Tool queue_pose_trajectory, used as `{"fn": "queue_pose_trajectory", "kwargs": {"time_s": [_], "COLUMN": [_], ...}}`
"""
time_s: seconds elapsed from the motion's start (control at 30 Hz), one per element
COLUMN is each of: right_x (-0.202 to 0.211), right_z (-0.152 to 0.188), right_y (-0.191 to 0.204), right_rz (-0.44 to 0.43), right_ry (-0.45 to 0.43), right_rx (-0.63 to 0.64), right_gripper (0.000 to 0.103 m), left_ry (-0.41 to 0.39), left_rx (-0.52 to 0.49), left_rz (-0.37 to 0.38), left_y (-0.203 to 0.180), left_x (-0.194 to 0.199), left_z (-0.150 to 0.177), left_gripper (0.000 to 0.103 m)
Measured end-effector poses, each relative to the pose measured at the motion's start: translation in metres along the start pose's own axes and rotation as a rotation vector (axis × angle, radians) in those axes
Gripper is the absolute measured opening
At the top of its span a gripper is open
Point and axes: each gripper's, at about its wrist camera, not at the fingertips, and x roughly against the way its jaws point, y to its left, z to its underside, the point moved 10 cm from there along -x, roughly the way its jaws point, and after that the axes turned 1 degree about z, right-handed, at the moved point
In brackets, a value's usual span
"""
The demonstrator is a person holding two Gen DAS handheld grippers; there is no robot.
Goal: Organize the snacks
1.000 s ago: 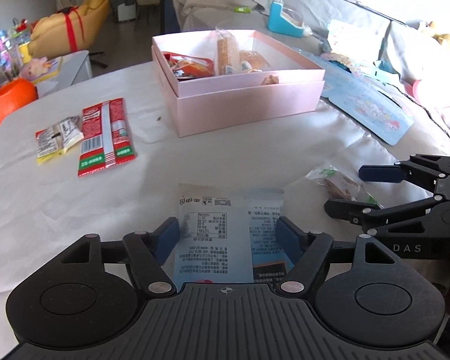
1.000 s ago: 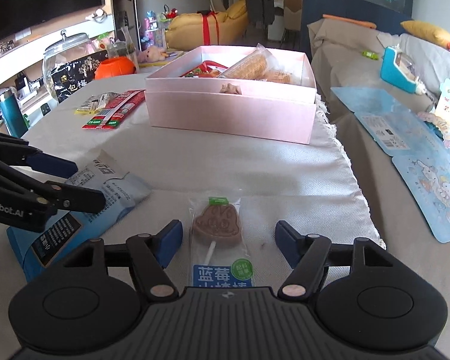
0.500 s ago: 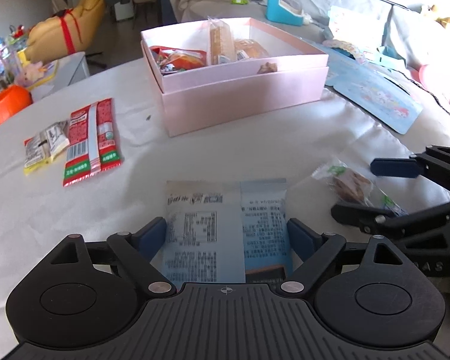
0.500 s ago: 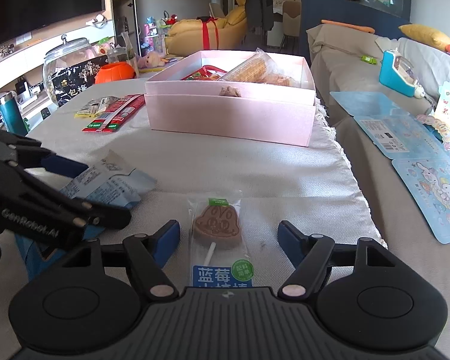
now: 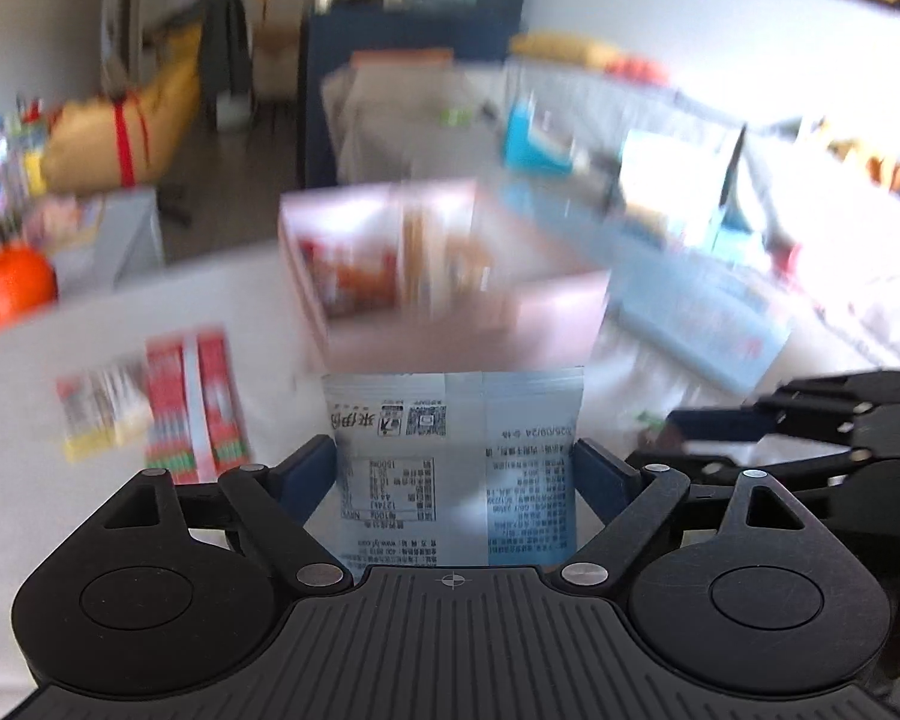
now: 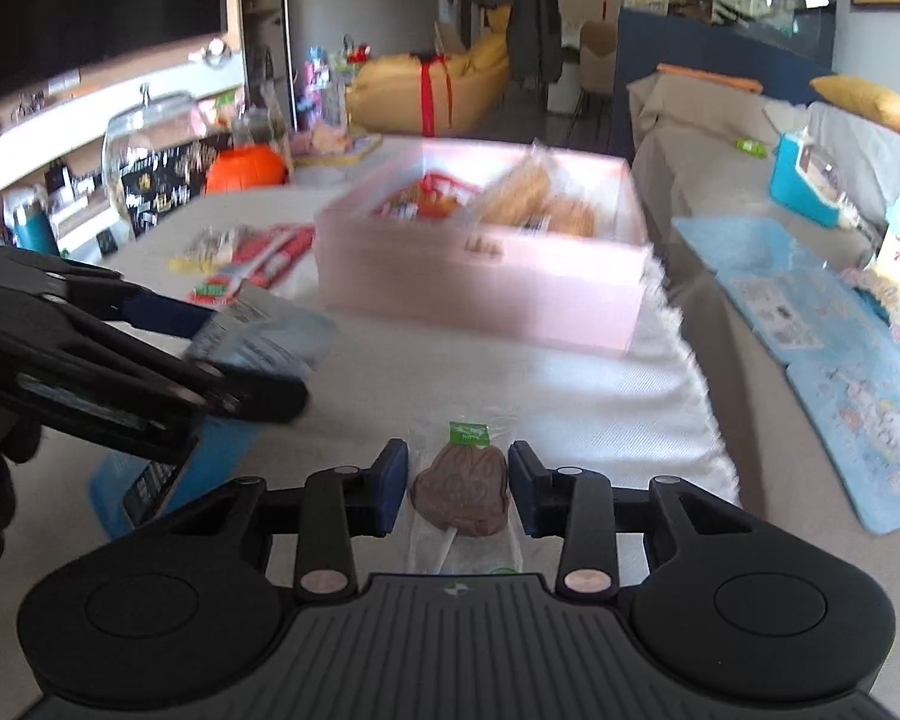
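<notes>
Left wrist view gives us the left gripper (image 5: 453,471) with its jaws spread wide, their blue pads against both side edges of a pale blue snack packet (image 5: 453,462); the packet stands up between them, clear of the white cloth (image 5: 90,540), so we take it as held. Its printed back is readable only here. Beyond it the pink box (image 5: 450,300) and the red snack sticks (image 5: 195,408) near the cloth's left edge are smeared by motion blur. Right wrist view shows what the first barely does: the right gripper (image 6: 457,489), whose jaws have just been closing, now sits snug on a wrapped chocolate lollipop (image 6: 459,492), pads touching the wrapper's sides. From this side we see the pink box (image 6: 480,288) at the cloth's far end, holding snacks, and the left gripper (image 6: 252,360) with its packet at the left.
</notes>
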Motion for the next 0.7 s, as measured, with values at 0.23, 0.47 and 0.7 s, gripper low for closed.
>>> {"fn": "queue_pose_trajectory", "kwargs": {"time_s": [0.23,0.47,0.7], "right_x": [0.038,0.047,-0.026], "right_z": [-0.084,-0.183,-0.205], "right_y": [-0.027,-0.054,-0.064], "right_rz": [0.038,0.055,-0.041], "right_ry": [-0.165,-0.295,-0.197], "right_rx": [0.004,0.001,-0.062], "right_gripper": [0.036,0.036,0.045], "left_ry": [-0.192,-0.238,0.027], "left_rx": [-0.032,-0.023,0.104], "left_rz": [0.038,0.072,0.108], "left_y": [-0.003,0.012,0.052], "left_x": [0.040,0.019,-0.094], "left_z": [-0.098,-0.180,-0.169], "left_gripper": [0.085,0.085,0.084]}}
